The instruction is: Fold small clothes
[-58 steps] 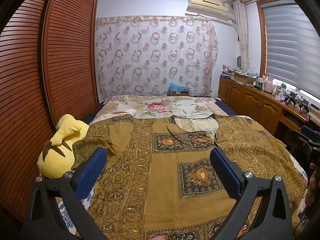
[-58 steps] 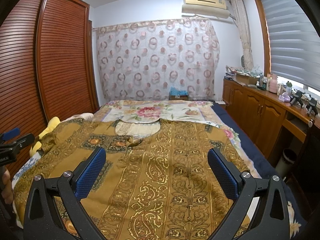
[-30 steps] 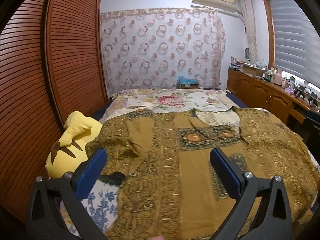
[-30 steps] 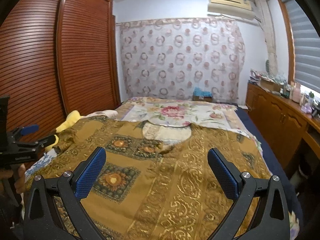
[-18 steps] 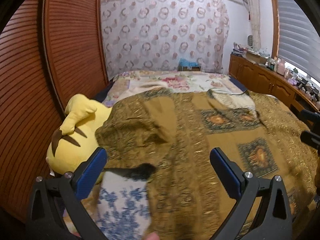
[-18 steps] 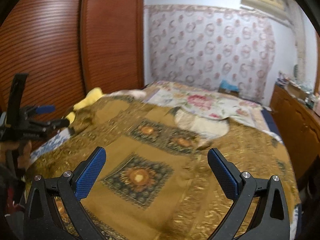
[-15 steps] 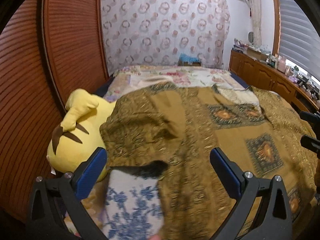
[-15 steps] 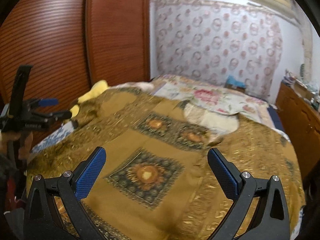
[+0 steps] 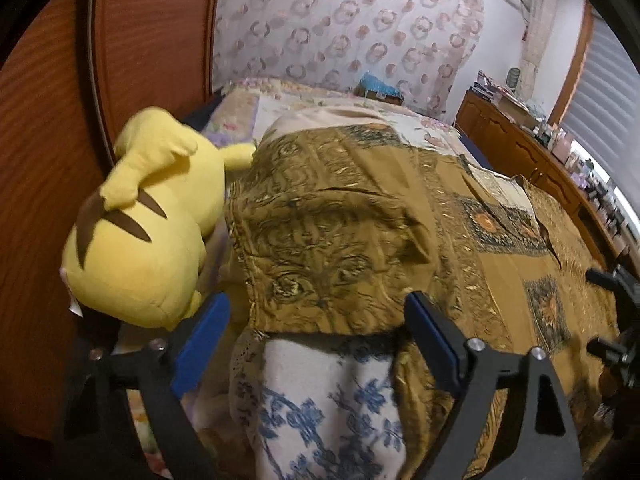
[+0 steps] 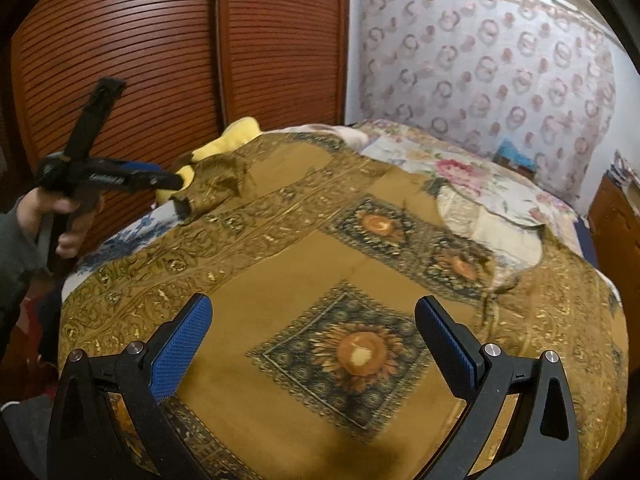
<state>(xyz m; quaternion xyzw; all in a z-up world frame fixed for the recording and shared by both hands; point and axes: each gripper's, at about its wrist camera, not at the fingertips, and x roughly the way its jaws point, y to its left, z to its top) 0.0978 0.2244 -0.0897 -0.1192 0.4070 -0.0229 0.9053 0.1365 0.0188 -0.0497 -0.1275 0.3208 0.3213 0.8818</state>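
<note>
A golden-brown patterned garment [image 9: 340,220] lies spread flat on the bed, its front medallions [image 10: 360,352] facing up. My left gripper [image 9: 316,332] hovers at the edge of the left sleeve, next to the plush toy. Its jaws are closing with the sleeve's hem between them, and the pads [image 9: 200,344] are not pressing on the cloth. From the right wrist view, a hand [image 10: 60,216] holds the left gripper [image 10: 168,178] at that sleeve. My right gripper [image 10: 314,344] stands open over the garment's middle, with nothing gripped.
A yellow plush toy [image 9: 140,240] lies against the left sleeve, by the slatted wooden wardrobe doors [image 10: 140,60]. A blue-and-white floral sheet [image 9: 320,400] shows under the hem. A wooden sideboard [image 9: 520,148] with clutter runs along the right wall.
Both grippers swung left and dipped toward the bed. The left one came up to the sleeve edge beside the plush toy, and its jaws have narrowed. The right one now looks over the garment's middle.
</note>
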